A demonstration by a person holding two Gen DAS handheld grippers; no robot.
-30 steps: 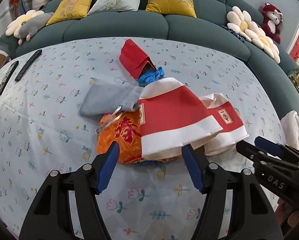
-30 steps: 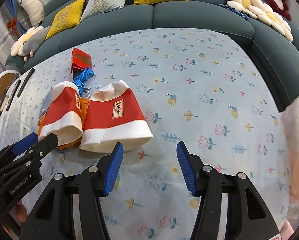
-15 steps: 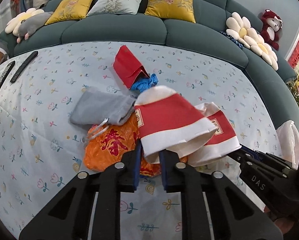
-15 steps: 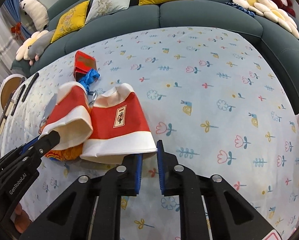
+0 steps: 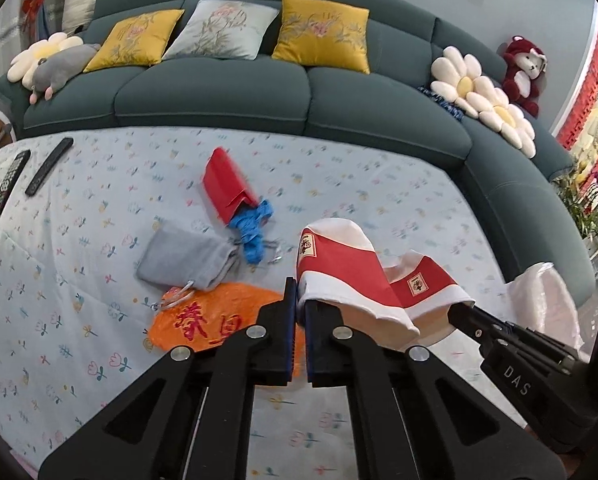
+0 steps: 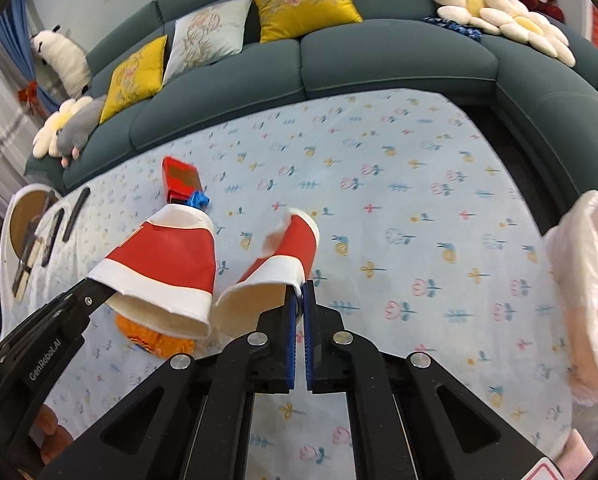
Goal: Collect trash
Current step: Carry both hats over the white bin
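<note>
The left gripper (image 5: 301, 308) pinches the rim of one red cup (image 5: 339, 268), held clear of the table (image 5: 99, 200). The right gripper (image 6: 299, 296) pinches another cup (image 6: 283, 264) beside it, also lifted.

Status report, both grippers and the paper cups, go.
Left gripper shut on left paper cup rim. Right gripper shut on right paper cup rim. Both cups clear of the tablecloth. Orange bag, grey pouch, red box remain; nothing blocking.
</note>
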